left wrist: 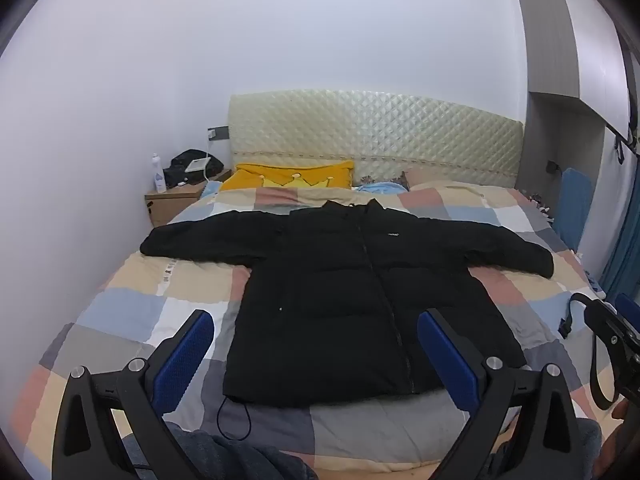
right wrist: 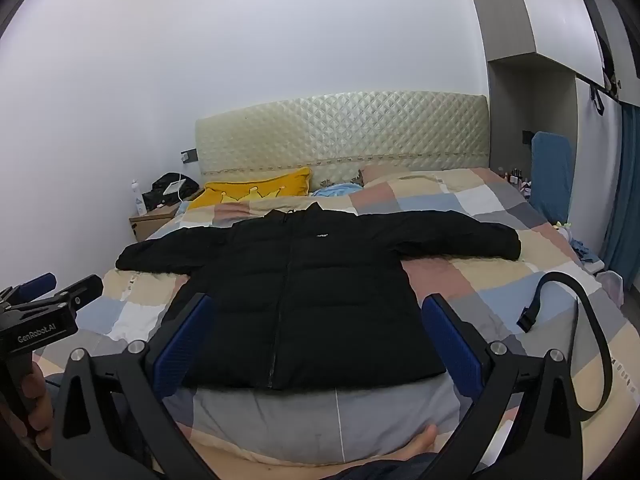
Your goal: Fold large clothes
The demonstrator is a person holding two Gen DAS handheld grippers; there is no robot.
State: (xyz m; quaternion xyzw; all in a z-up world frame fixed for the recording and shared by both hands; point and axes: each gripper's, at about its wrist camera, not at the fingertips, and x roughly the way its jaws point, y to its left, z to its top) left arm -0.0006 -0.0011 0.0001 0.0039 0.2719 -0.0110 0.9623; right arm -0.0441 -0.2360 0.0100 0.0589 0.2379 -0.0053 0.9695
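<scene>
Jacket spread flat on bed, both grippers released above the foot end

Grippers first: the left gripper (left wrist: 316, 356) hangs over the near edge of the bed (left wrist: 132, 312), its blue pads wide apart and holding nothing. The right gripper (right wrist: 316, 344) is likewise spread and empty, just beside the left one, whose body shows at the left edge of the right wrist view. A black strap (right wrist: 588, 336) loops from the right gripper's side over the quilt, apart from the jacket. The person's denim-clad legs (left wrist: 224, 456) sit at the bottom of the left view.

Past the pads lies the black jacket (left wrist: 352, 300), front up, zip closed, hem toward the grippers and collar toward the headboard. Both sleeves stretch straight out to the sides. A thin cord (left wrist: 234, 420) trails from the hem onto the checked quilt.

Beyond the collar sit a yellow pillow (left wrist: 292, 178) and a blue cloth (left wrist: 380, 188), both against the quilted headboard (left wrist: 380, 136). Left of the bed stands a nightstand (left wrist: 172, 200) carrying a white bottle (left wrist: 158, 174) and a black bag (left wrist: 192, 168). A blue curtain (right wrist: 624, 184) hangs at far right.
</scene>
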